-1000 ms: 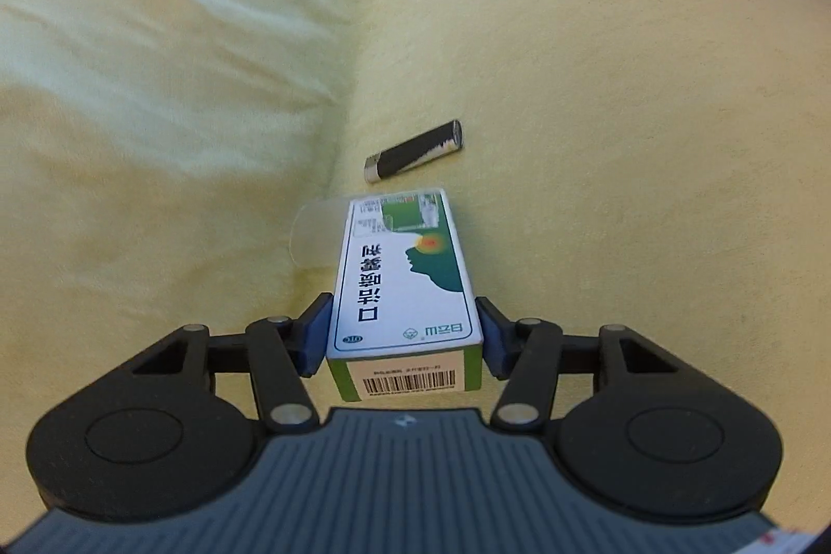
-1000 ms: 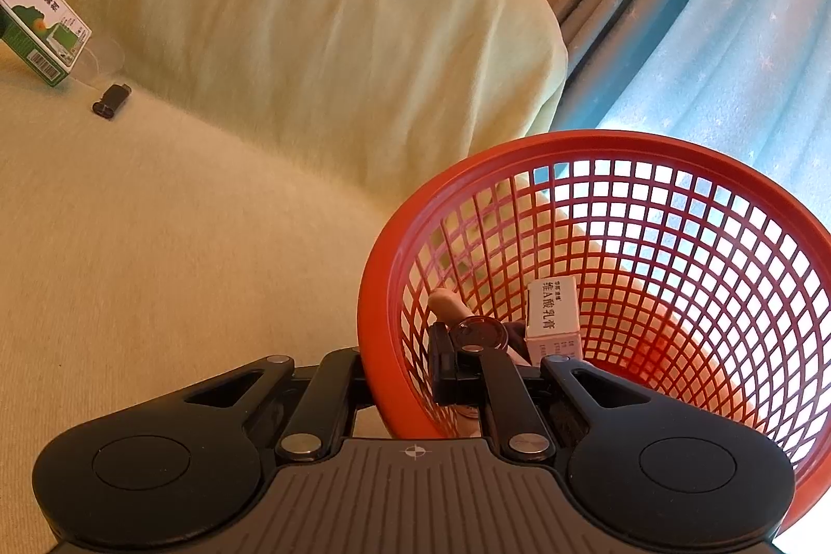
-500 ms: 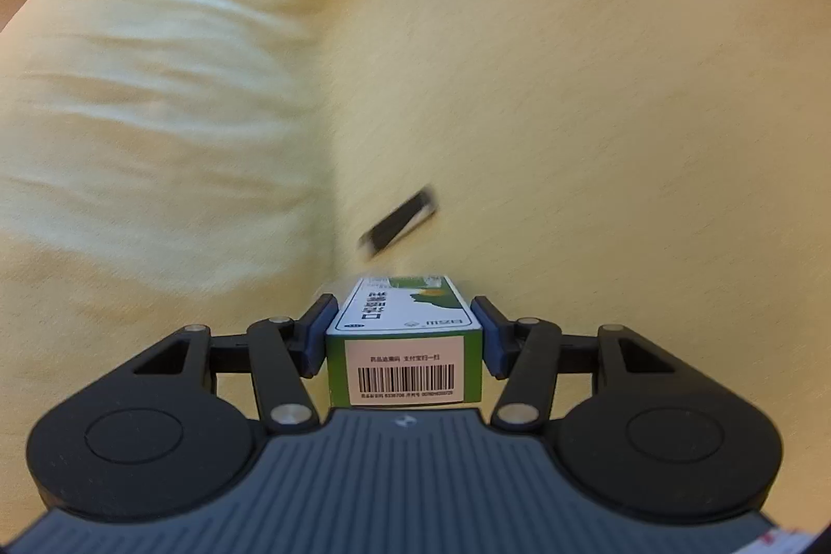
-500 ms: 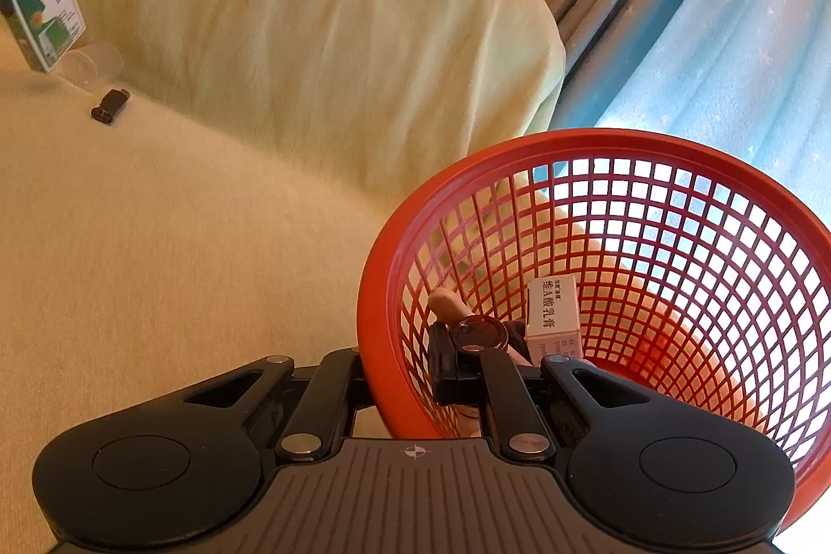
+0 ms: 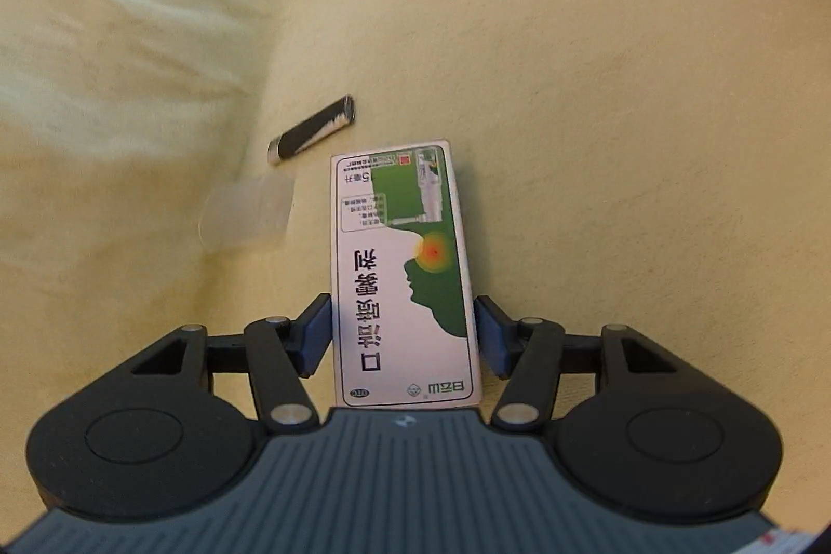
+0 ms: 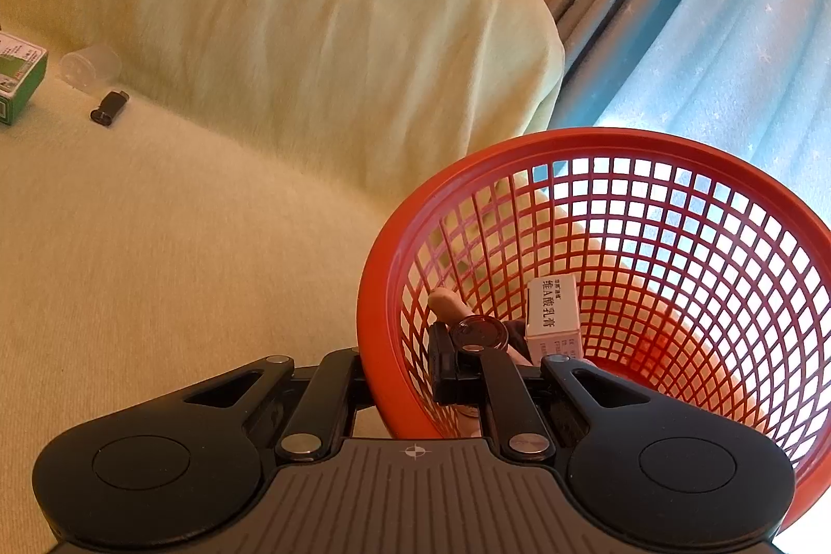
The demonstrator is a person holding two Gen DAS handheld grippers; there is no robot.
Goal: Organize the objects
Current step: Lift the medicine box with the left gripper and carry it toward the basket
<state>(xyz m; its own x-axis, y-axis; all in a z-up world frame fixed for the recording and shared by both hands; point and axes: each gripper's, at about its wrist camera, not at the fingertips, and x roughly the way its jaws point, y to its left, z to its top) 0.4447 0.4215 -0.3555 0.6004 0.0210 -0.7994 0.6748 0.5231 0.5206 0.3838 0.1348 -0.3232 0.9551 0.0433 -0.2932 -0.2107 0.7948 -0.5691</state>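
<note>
A white and green medicine box (image 5: 400, 279) lies flat on the yellow sofa seat between the fingers of my left gripper (image 5: 404, 336). Its jaws are opening: the left pad is against the box and a thin gap shows at the right pad. The right wrist view catches the same box (image 6: 15, 81) at the far left. My right gripper (image 6: 410, 377) is shut on the near wall of the red mesh basket (image 6: 597, 149), one finger inside and one outside. A white box (image 6: 553, 312) and a pinkish stick (image 6: 446, 302) lie in the basket.
A small black cylinder (image 5: 311, 131) and a clear plastic cup (image 5: 246, 216) lie just beyond the box, where seat meets back cushion (image 6: 311, 35). Blue curtains (image 6: 701, 35) hang behind the basket. Bare seat stretches between box and basket.
My left gripper tipped up, then came down, and the box now lies flat on the seat instead of hanging tilted above it. The right gripper and the basket have not moved.
</note>
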